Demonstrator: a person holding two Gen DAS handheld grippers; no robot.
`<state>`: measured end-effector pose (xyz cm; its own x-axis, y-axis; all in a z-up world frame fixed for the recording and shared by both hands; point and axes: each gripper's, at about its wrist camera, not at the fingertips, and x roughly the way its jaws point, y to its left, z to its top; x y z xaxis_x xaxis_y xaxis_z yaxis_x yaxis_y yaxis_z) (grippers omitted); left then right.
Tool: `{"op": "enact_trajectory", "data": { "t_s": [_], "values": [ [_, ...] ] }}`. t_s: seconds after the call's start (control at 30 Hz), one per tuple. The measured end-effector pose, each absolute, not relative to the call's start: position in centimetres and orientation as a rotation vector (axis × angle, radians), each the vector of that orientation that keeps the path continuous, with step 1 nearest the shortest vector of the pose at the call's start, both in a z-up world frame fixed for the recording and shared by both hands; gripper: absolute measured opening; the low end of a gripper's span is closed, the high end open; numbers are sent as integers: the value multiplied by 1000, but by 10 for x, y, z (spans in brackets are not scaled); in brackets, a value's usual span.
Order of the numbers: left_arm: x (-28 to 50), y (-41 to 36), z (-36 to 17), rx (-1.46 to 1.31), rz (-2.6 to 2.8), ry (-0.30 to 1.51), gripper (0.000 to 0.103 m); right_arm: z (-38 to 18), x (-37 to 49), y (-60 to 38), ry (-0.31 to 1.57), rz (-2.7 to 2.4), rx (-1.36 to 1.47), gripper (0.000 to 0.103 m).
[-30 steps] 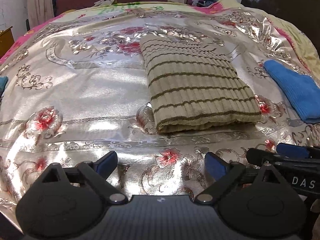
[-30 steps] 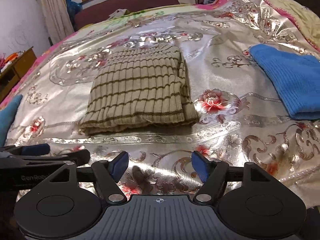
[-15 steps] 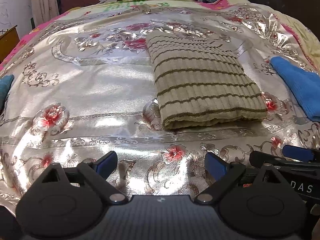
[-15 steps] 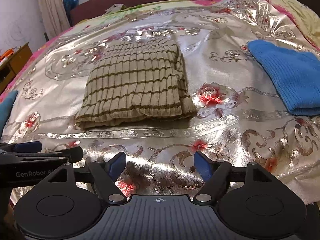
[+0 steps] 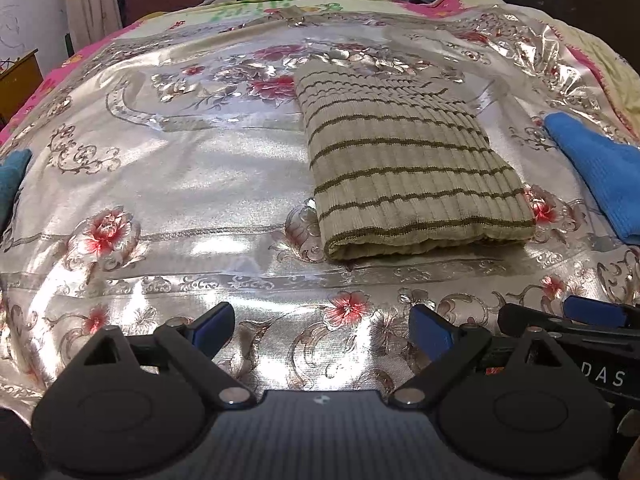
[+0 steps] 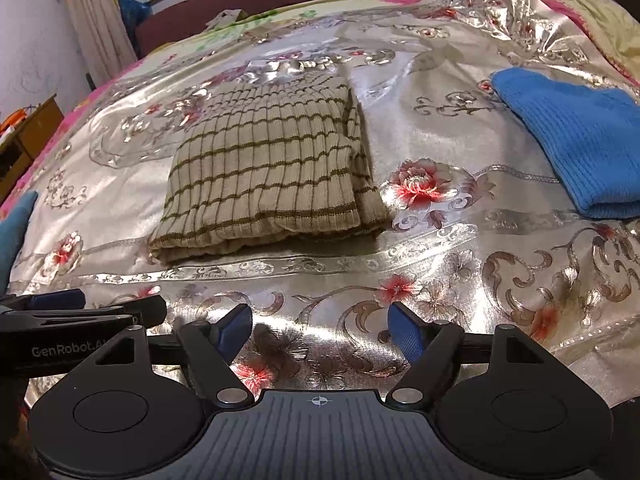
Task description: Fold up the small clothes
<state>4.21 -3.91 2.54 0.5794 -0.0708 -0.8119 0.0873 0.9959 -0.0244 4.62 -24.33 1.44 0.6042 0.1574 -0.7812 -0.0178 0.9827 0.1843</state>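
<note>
A beige knit garment with dark stripes (image 5: 404, 168) lies folded in a rectangle on the shiny floral bedspread (image 5: 180, 184); it also shows in the right wrist view (image 6: 272, 176). My left gripper (image 5: 322, 334) is open and empty, near the bed's front edge, well short of the garment. My right gripper (image 6: 320, 330) is open and empty, likewise short of it. Each gripper shows at the edge of the other's view: the right one (image 5: 568, 316), the left one (image 6: 80, 304).
A folded blue knit garment (image 6: 576, 136) lies to the right of the striped one. A teal cloth (image 5: 10, 178) lies at the left edge. A dark red headboard (image 6: 248, 4), curtains and a wooden cabinet (image 6: 28, 128) stand beyond the bed.
Both grippers have drawn back slightly and stayed open. The striped garment has not moved on the bed.
</note>
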Motion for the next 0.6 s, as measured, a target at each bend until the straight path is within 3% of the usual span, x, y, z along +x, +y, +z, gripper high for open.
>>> {"op": "enact_trajectory", "data": {
  "t_s": [0.6],
  "values": [
    [43,-43,23,31,-81,977,98,14,46,-245,919,106,184,78]
  ]
}}
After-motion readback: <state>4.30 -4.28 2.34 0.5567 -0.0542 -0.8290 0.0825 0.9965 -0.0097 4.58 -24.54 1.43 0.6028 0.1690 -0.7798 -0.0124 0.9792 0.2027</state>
